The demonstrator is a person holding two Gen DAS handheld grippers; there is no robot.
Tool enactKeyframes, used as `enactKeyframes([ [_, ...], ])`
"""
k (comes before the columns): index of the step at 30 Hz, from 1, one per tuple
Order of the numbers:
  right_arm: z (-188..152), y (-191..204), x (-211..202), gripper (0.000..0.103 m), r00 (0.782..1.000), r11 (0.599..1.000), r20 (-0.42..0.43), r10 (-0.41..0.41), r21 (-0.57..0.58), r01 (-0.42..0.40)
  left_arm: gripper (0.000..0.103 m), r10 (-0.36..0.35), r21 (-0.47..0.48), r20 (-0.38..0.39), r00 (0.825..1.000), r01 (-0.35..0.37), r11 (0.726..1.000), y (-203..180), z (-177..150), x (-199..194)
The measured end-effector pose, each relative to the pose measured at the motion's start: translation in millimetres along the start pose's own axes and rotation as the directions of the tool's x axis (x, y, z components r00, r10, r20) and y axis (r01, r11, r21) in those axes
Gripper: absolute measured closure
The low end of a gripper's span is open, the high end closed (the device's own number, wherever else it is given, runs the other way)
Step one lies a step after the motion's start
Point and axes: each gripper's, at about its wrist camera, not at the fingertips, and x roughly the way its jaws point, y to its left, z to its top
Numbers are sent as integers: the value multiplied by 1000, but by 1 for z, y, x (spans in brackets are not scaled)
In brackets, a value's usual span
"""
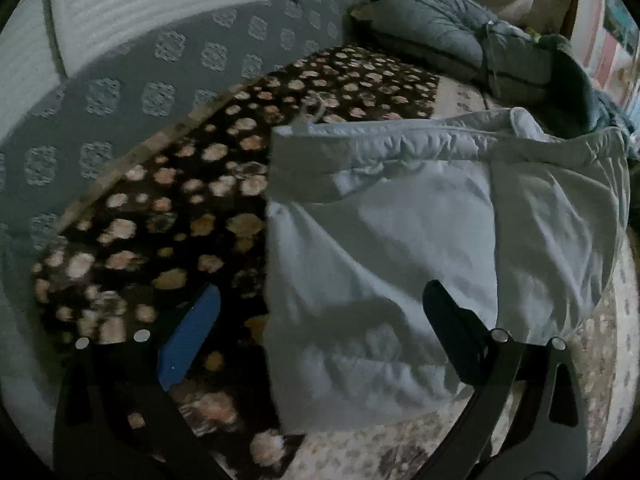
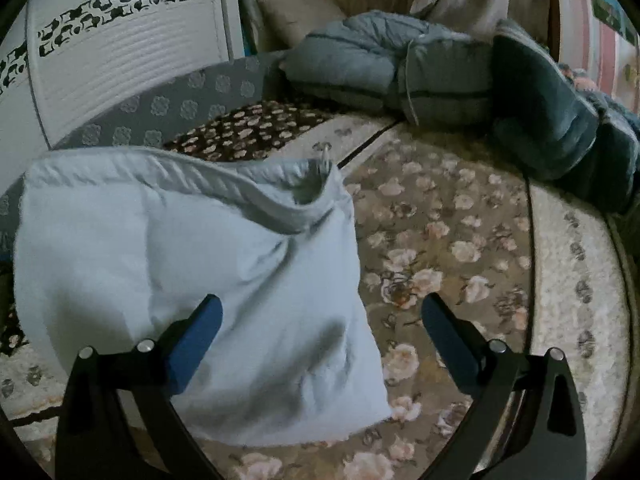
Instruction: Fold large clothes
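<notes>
L (image 1: 320, 304) & R (image 2: 322, 312) fingers wide apart, empty, over garment (image 2: 180, 260).

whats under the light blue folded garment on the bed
The light blue garment lies across two covers: the dark brown spotted blanket at its left edge and the beige floral blanket on its right. Anything directly beneath it is covered.

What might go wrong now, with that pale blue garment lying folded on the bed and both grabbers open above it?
Neither the left gripper nor the right gripper holds the garment, so the next pinch might catch only the top layer and pull the fold apart. Its waistband looks bunched and raised, so the stack may slump unevenly. It also straddles the dark spotted blanket and the floral cover; a deep pinch might snag bedding.
</notes>
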Motion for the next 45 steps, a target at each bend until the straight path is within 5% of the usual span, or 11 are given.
enactKeyframes([
  [9, 7, -8, 56, 17, 984, 986, -73, 165, 21, -164, 3, -104, 95, 2, 995, 104, 990, -24, 19, 47],
  [12, 0, 5, 55, 60, 980, 982, -68, 188, 0, -188, 31, -113, 94, 9, 994, 111, 989, -31, 22, 56],
  [14, -2, 15, 50, 85, 989, 989, -52, 139, -47, -142, 74, -79, 77, 26, 997, 77, 994, -36, 25, 54],
  [16, 7, 24, 28, 93, 994, 992, 18, 106, -69, -104, 97, -66, 34, 53, 996, 65, 997, -34, 34, 40],
  [19, 36, 42, -9, 94, 984, 992, 165, 68, -117, -49, 102, -91, -10, 121, 988, 93, 996, -20, 56, 7],
  [24, 100, 64, 7, 94, 976, 993, 219, 18, -115, 7, 102, 20, -7, 78, 997, -19, 1000, -1, 98, 26],
  [27, 115, 43, 92, 94, 997, 997, -28, -76, -17, 75, 102, 38, -68, -79, 996, -44, 997, 22, 105, 81],
  [30, 91, 30, 149, 92, 963, 993, -244, -111, 6, 116, 100, 28, -128, -186, 982, -52, 990, 35, 87, 120],
  [37, 78, 17, 120, 71, 959, 987, -252, -133, 52, 151, 98, 63, -175, -226, 972, -105, 979, 42, 75, 104],
  [41, 96, 12, 58, 18, 992, 988, -92, -91, 117, 101, 13, 78, -269, -127, 989, -110, 957, 46, 83, 54],
  [45, 98, 38, 23, 18, 998, 992, -17, -62, 106, 63, 12, 47, -263, -55, 997, -60, 963, 12, 87, 18],
])
